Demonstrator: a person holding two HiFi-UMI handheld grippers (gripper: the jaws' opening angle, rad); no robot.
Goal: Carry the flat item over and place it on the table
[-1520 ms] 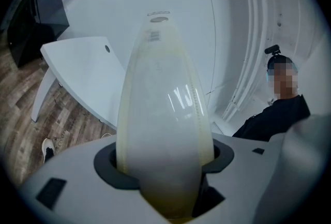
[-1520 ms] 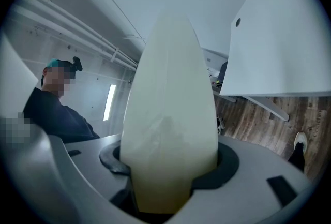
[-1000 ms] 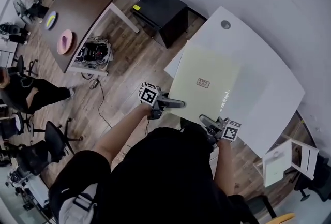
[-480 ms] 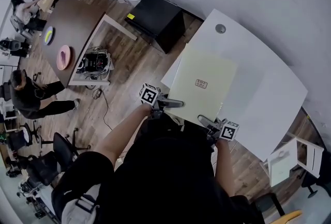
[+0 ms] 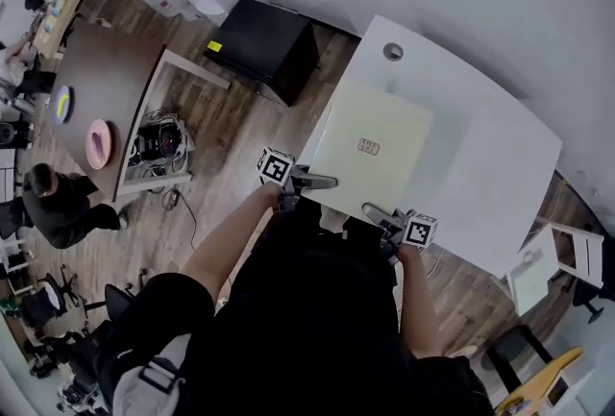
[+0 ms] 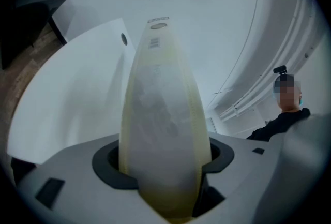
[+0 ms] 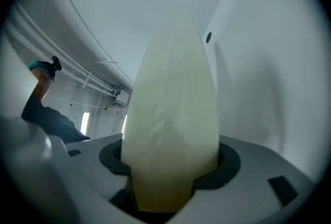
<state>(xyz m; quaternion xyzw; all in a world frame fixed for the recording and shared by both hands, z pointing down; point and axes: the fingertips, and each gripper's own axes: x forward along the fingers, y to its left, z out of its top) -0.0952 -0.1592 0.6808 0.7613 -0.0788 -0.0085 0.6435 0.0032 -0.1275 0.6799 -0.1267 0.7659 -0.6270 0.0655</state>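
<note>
The flat item (image 5: pixel 370 150) is a pale yellow-green square panel with a small label in its middle. It lies level over the left part of the white table (image 5: pixel 480 174); whether it rests on the top I cannot tell. My left gripper (image 5: pixel 325 182) is shut on its near left edge and my right gripper (image 5: pixel 373 211) on its near right edge. In the left gripper view the flat item (image 6: pixel 164 114) runs edge-on out of my left gripper (image 6: pixel 164 166). In the right gripper view the flat item (image 7: pixel 173 114) fills my right gripper (image 7: pixel 173 166) the same way.
A cable hole (image 5: pixel 393 51) sits near the table's far corner. A black cabinet (image 5: pixel 258 44) stands left of the table, by a brown table (image 5: pixel 106 78) with a pink plate (image 5: pixel 98 141). A white chair (image 5: pixel 553 260) stands at the right. A person (image 5: pixel 58 208) sits at far left.
The head view has swung and come closer to the white table. The flat item, still in both grippers, now lies a little farther in over the table's left part.
</note>
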